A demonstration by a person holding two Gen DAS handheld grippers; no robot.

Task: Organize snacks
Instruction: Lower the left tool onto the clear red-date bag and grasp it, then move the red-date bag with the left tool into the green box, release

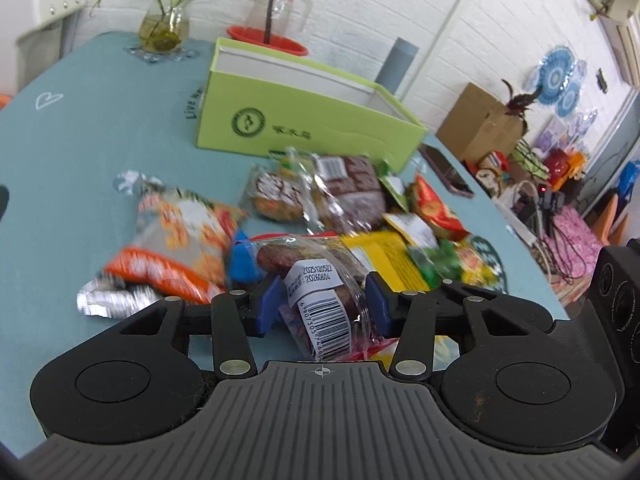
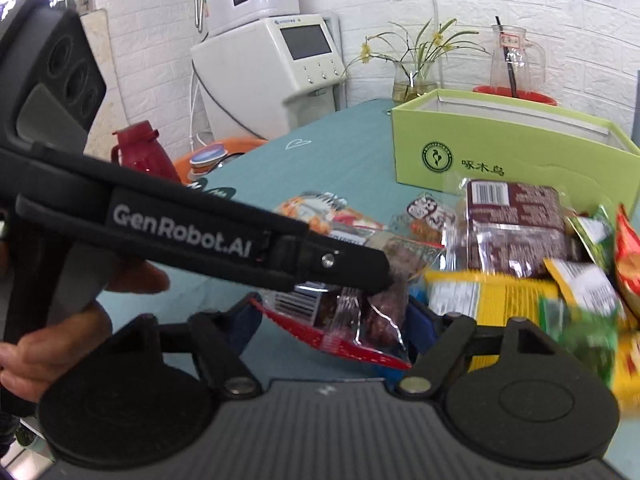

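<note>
Left wrist: green box (image 1: pixel 304 128) open, interior hidden; snacks (image 1: pixel 320 200) outside.

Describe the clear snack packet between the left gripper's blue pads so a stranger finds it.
Start at the light green cardboard box on the teal table. The snack heap lies before it. At its near edge, the clear plastic packet alone shows a white barcode label over dark brown pieces.

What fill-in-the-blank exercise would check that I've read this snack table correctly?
1. The open box behind the snack pile is ___ in colour.
2. The left gripper is closed on a clear packet whose white label bears a ___.
3. The glass jug stands in a ___ dish.
Missing words: green; barcode; red.
</note>
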